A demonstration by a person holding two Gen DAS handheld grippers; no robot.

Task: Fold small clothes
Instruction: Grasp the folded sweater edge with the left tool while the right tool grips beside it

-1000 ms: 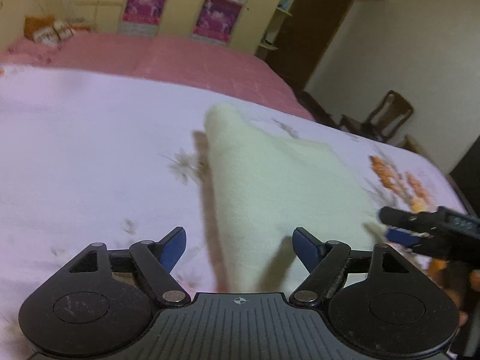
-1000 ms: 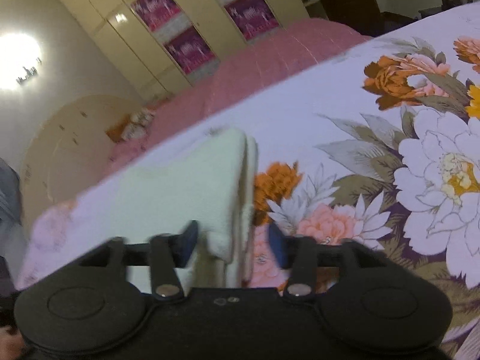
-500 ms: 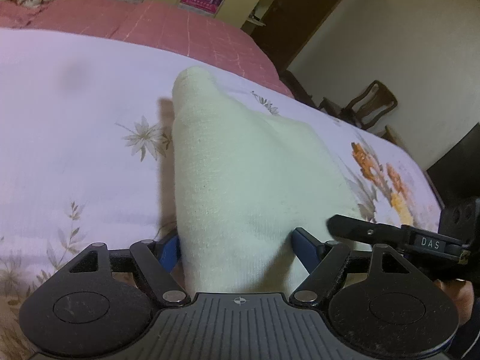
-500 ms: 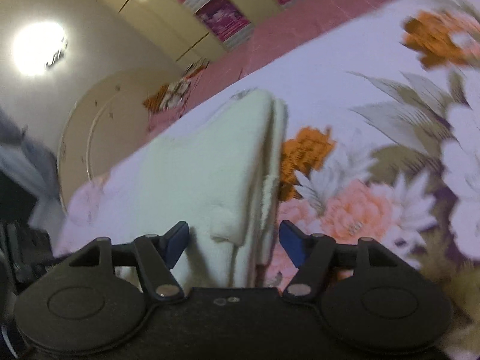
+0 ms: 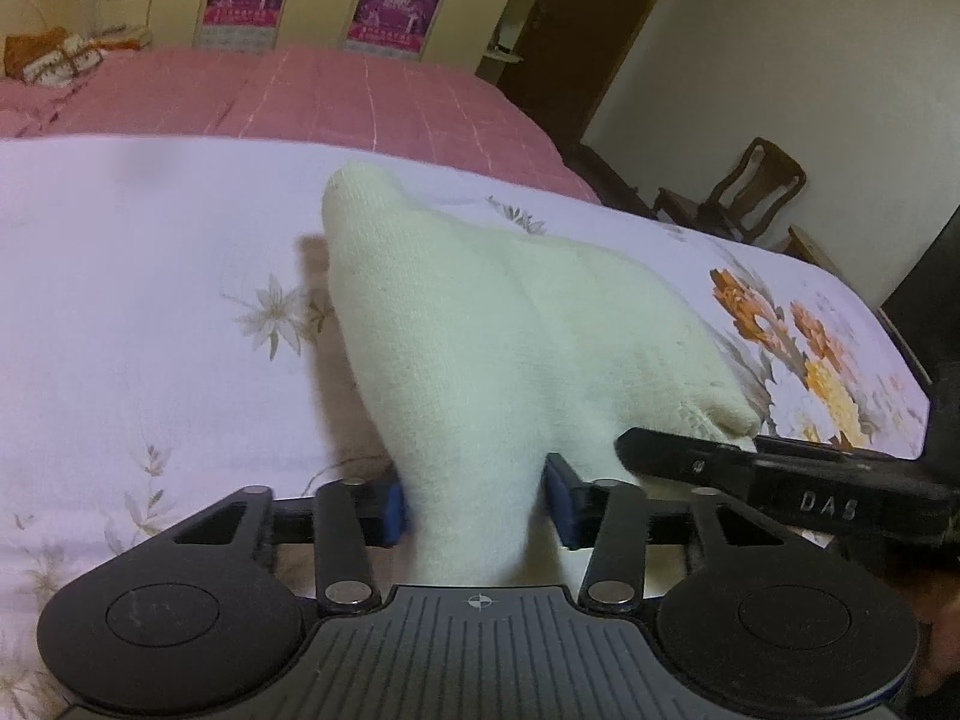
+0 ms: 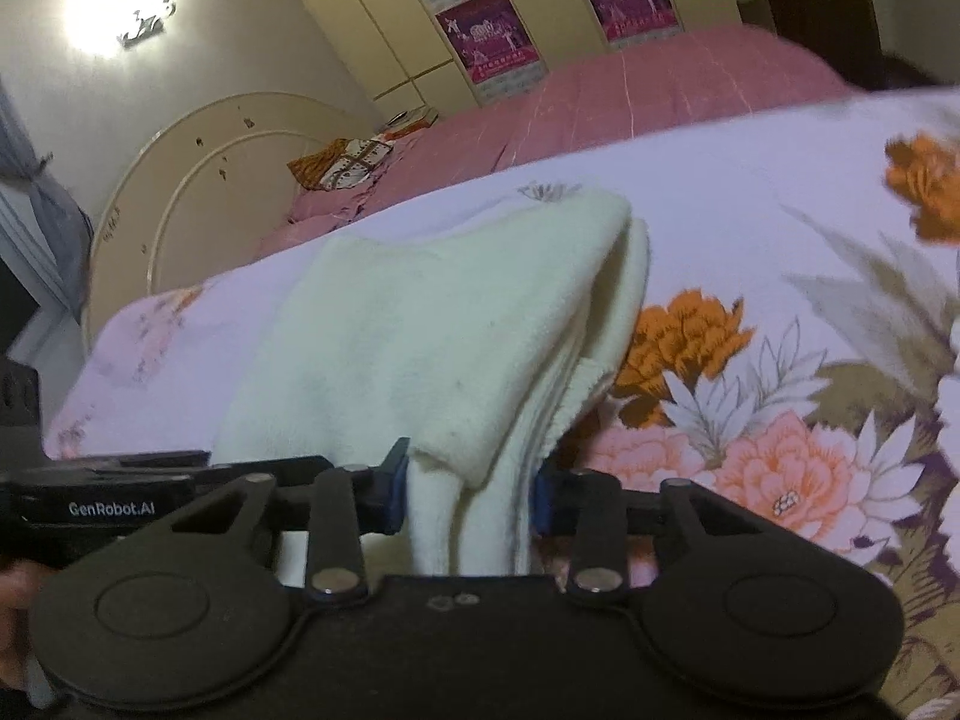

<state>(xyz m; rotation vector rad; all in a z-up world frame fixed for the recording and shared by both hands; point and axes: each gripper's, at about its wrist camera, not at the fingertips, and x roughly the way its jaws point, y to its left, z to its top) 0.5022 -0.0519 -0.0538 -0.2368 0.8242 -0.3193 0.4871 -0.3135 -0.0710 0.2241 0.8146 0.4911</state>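
looking along both hand-held grippers, we see only part of the cream garment (image 5: 480,324): its near end drops behind each tool's black body, so what kind of garment it is we cannot tell. the left hand-held gripper (image 5: 477,507) has its blue pads against a bunched near corner of the cloth, jaws narrow and closing on it. the right hand-held gripper (image 6: 471,495) is also closing, its pads pressing on the stacked layers at the other near corner; several folded edges show there, one small flap (image 6: 591,384) sticking out to the right.

the garment lies on the floral bedsheet (image 5: 120,300) of the bed, folded into a wedge. its long axis runs away from us, and the narrow rounded tip (image 5: 360,183) points toward the pink quilt (image 5: 300,96) at the far side. in the left view the other tool's black finger crosses the lower right and hides the cloth's edge there; in the right view the left tool enters at the lower left edge, cut off. the far corners of the room are soft and blurred.
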